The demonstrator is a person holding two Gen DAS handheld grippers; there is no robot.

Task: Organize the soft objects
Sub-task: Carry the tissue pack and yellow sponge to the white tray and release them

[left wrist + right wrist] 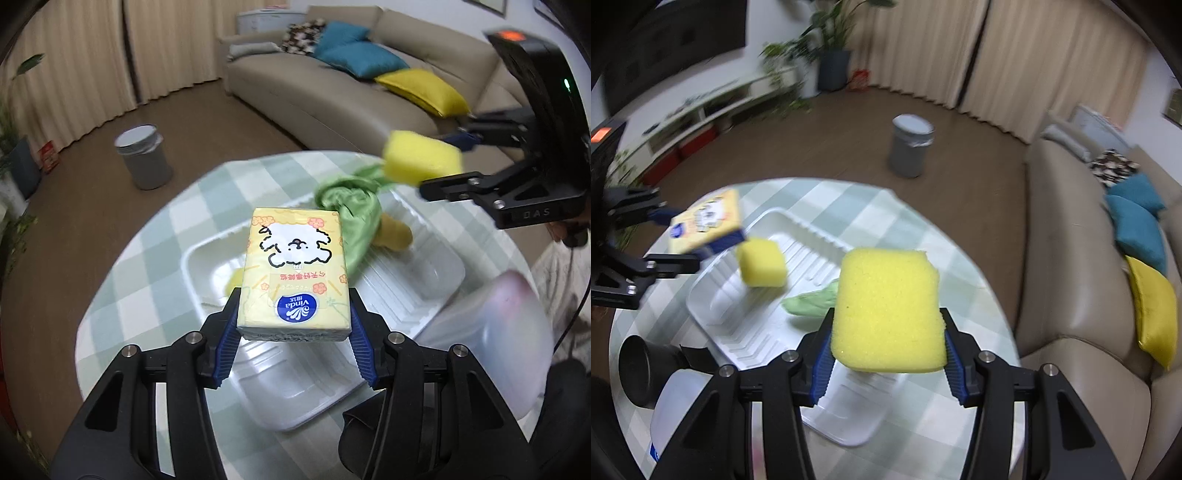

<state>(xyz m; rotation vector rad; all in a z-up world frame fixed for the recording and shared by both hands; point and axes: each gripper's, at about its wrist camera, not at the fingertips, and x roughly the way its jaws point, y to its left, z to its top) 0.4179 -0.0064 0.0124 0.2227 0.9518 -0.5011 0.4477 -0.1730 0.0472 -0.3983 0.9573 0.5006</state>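
Left hand-held gripper (pixel 293 325), left wrist view: clenched on a yellow tissue pack (pixel 295 273), blue pads against its two long sides, long axis running straight out along the fingers. The pack hangs above the near end of a white tray (pixel 424 295) that sits on the checked surface (pixel 155 258); the tray lies directly below and ahead. In the tray lies a green cloth bundle (pixel 351 210) with a yellow piece under it. Right hand-held gripper (pixel 443 162) enters from the right, grasping a yellow sponge (pixel 421 157) over the tray's far edge. Right wrist view: right hand-held gripper clenched on the sponge's sides, sponge held above the tray's near end, long axis along the fingers. A second sponge (pixel 761 263) rests in the tray's far part, beneath the pack. Both loads look about equally near the tray.
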